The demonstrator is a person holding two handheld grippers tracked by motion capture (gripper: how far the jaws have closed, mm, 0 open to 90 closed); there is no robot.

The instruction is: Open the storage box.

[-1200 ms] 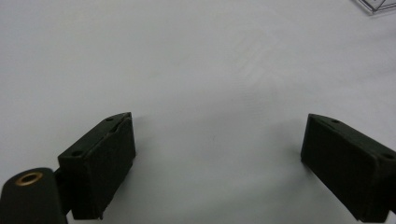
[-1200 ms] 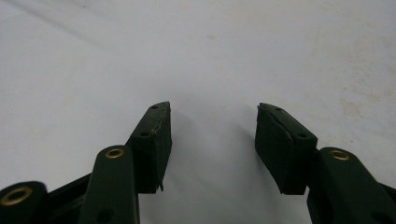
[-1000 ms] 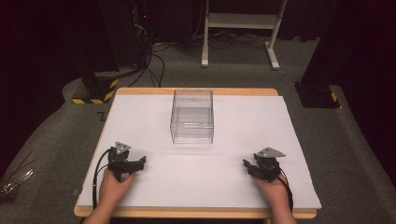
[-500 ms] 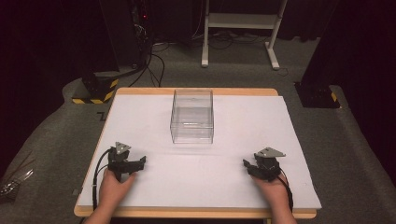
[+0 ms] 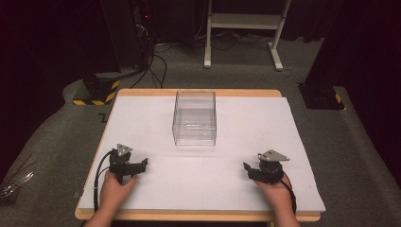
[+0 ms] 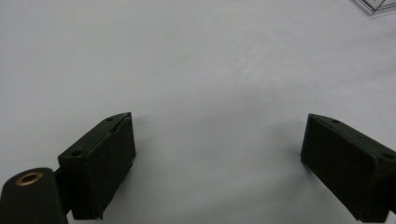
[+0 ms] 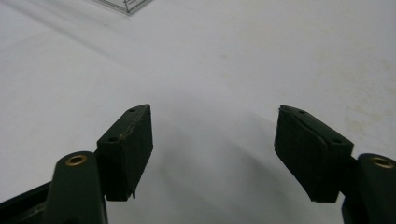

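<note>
Still standing mid-table on the white sheet [image 5: 283, 142], clear box [image 5: 194, 118], unmoved; nearer, well apart, left gripper [image 5: 140, 165] wide open and empty, right gripper [image 5: 248, 170] just opened wider, nothing between its jaws.

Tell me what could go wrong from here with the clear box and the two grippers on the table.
1. The clear box is light-looking and see-through; its walls are hard to judge, so a jaw might bump and slide it on the white sheet.
2. It stands well ahead of the left gripper and the right gripper, both open with nothing between the jaws; an uneven two-sided reach could tip or skew it.
</note>
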